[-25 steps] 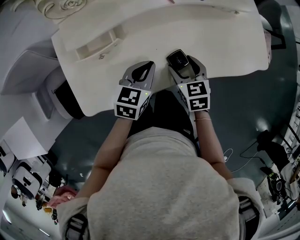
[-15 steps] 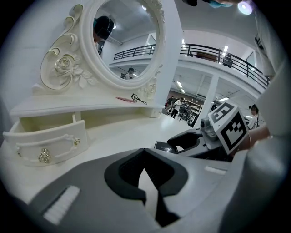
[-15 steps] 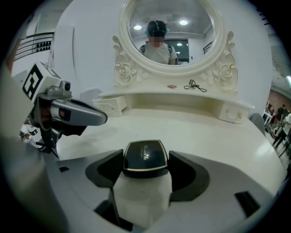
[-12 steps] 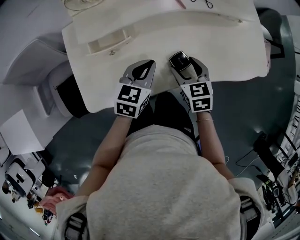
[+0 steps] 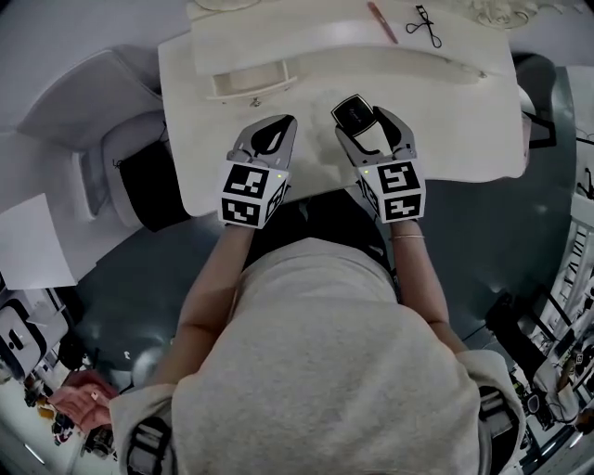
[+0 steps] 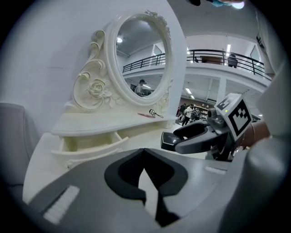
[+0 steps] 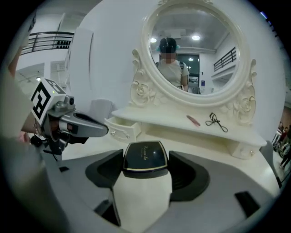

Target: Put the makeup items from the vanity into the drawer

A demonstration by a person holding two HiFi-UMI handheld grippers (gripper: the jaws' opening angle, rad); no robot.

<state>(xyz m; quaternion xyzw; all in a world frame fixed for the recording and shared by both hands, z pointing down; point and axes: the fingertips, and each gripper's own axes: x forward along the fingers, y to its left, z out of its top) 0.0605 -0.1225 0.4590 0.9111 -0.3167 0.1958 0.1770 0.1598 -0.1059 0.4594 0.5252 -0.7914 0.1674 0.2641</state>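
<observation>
The white vanity has a small drawer standing open at its left; the same drawer shows in the right gripper view. My right gripper is shut on a black compact with a gold rim, held over the tabletop to the right of the drawer. My left gripper hovers beside it near the front edge, shut and holding nothing. On the raised shelf lie a pink pencil and a black eyelash curler.
An ornate oval mirror rises behind the shelf. A grey upholstered seat stands left of the vanity, and a white sheet lies on the floor beyond it. My torso is close against the vanity's front edge.
The view has shifted so the shelf with the pencil and curler now shows. Both grippers sit slightly further over the tabletop. The compact stays in the right gripper.
</observation>
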